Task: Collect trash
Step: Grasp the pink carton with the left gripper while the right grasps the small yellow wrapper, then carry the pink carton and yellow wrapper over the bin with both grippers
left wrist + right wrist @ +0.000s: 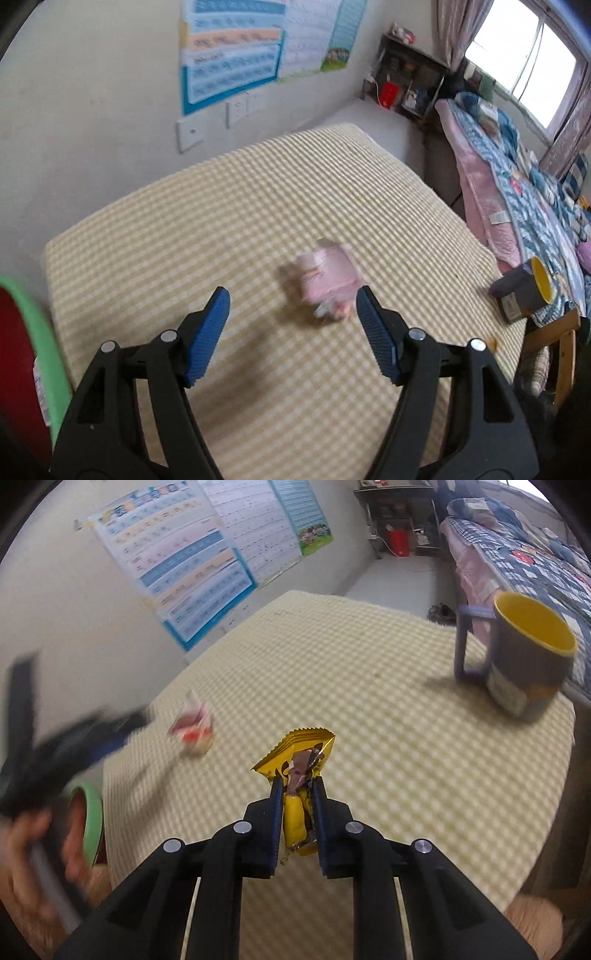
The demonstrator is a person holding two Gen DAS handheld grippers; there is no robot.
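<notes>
Left wrist view: the left gripper (293,299) hovers with jaws wide apart and empty over the checked bench (258,206). A blurred pink wrapper (328,282) lies mid-bench just beyond the right fingertip, bare cloth all round.

Right wrist view: the right gripper (297,783) has its jaws pinched on a yellow wrapper (299,764), long axis pointing away. A mug (524,657) stands near the bench's right edge.

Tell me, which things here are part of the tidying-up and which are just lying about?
Part of the job:
- crinkled yellow foil wrapper, pinched in the right gripper
- crumpled pink plastic wrapper on the checked tablecloth, ahead of the open left gripper

Just lying about:
- grey mug with yellow inside
- wall posters
</notes>
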